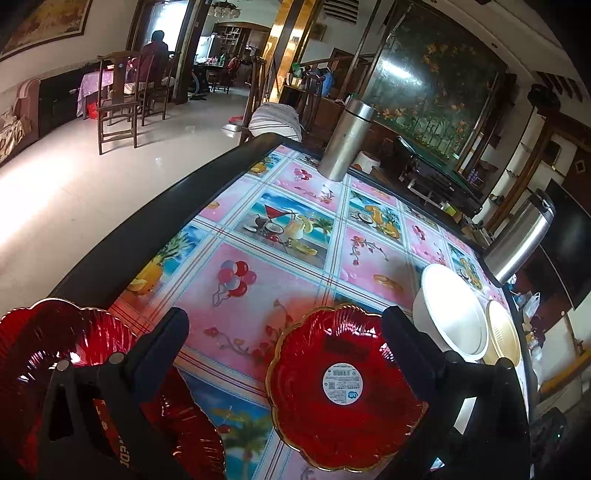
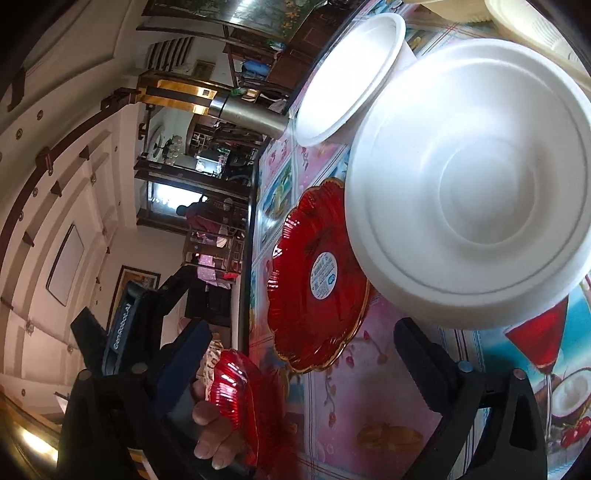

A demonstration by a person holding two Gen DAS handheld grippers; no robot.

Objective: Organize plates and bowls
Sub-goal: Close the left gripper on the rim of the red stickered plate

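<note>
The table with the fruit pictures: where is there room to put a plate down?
The widest bare stretch of the fruit-print tablecloth runs from the scalloped red glass plate with the round sticker up to the steel flask. It is crowded beside the white foam bowl and the cream bowl, and by the red plates near the left gripper.

I'm in a home, dining/living area. Evidence: table under me has a fruit-and-cocktail print oilcloth (image 1: 280,236) with a dark raised edge. Two steel thermos flasks (image 1: 345,142) stand on it. Beyond it: polished tile floor (image 1: 74,173), wooden dining chairs (image 1: 118,107) at a second table with a pink cloth, a person (image 1: 155,55) seated there. Sofa arm by the left wall, framed painting (image 1: 48,22) above, chandelier in the next room, big floral mural (image 1: 436,85), cluttered sideboard.
</note>
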